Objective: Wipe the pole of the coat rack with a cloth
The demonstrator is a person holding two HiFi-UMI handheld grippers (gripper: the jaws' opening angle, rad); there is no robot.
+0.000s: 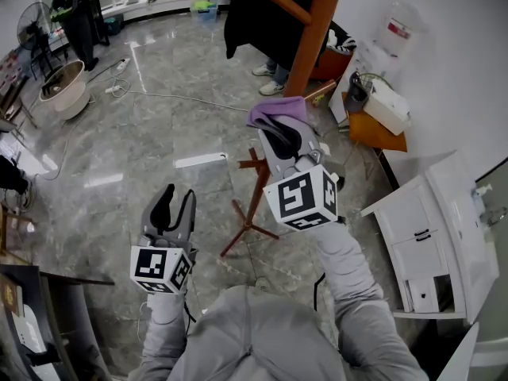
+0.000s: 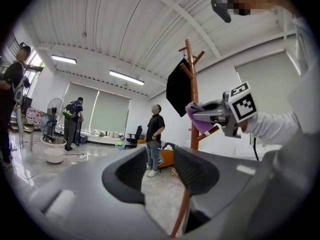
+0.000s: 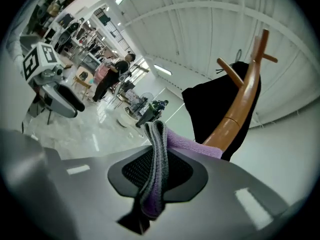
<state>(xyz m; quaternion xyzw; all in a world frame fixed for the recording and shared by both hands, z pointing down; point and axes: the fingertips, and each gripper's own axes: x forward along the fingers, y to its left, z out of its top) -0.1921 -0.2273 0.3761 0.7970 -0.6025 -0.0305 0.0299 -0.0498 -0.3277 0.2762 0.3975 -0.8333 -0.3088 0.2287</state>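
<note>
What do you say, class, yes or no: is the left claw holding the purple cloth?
No, the left claw is open with nothing in it; the purple cloth is clamped in the right claw.

Purple cloth [image 1: 276, 113], folded, pinched in the right tool [image 1: 282, 139]; its free end reaches the upright orange-brown wooden pole [image 1: 314, 34].

head: steeply down | gripper views: upward | shared: coat rack [image 1: 314, 30]
</note>
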